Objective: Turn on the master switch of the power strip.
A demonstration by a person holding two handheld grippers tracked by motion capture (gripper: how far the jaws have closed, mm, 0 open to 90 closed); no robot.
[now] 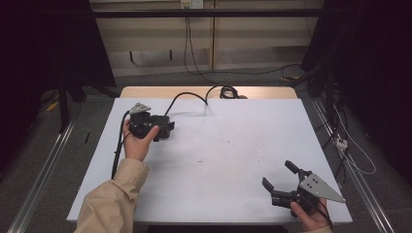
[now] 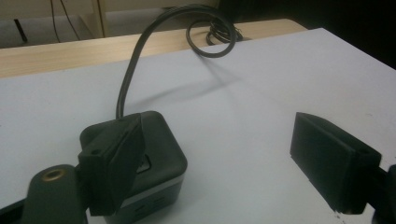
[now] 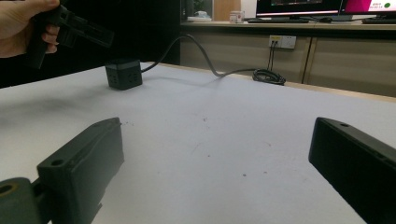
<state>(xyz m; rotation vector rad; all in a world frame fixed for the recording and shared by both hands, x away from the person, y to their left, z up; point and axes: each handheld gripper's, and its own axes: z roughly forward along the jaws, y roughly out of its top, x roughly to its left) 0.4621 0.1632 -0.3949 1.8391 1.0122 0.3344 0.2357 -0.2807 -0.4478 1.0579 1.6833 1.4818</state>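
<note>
**Two grippers parted, one dark cube partly masked**

Two grippers were seen over the white table (image 1: 228, 141) in the high view. The left gripper (image 1: 167, 127) was held at the left of centre, and the small dark cube (image 1: 165, 127) beneath its tip was largely covered by the gripper's body, so its outline could hardly be made out there. In the left gripper view the cube (image 2: 161, 144) was found at the lower left of the frame, its near face hidden behind the left jaw and its bottom edge cut off by the frame. The jaws were spread wide; the right one stood well apart from the cube, while contact at the left one could not be judged. A grey cable (image 2: 140, 65) was seen rising from behind the cube and ending in a coil (image 2: 212, 35) at the upper middle, where its end was lost.

The right gripper (image 1: 282, 177) was held at the lower right of the high view, jaws wide with bare table between them; its hand (image 1: 308, 216) was cut off by the bottom edge. In the right gripper view the cube (image 3: 123, 73) stood on the table at the upper left, below the far gripper (image 3: 100, 37), whose tip was too dark to read.
</note>
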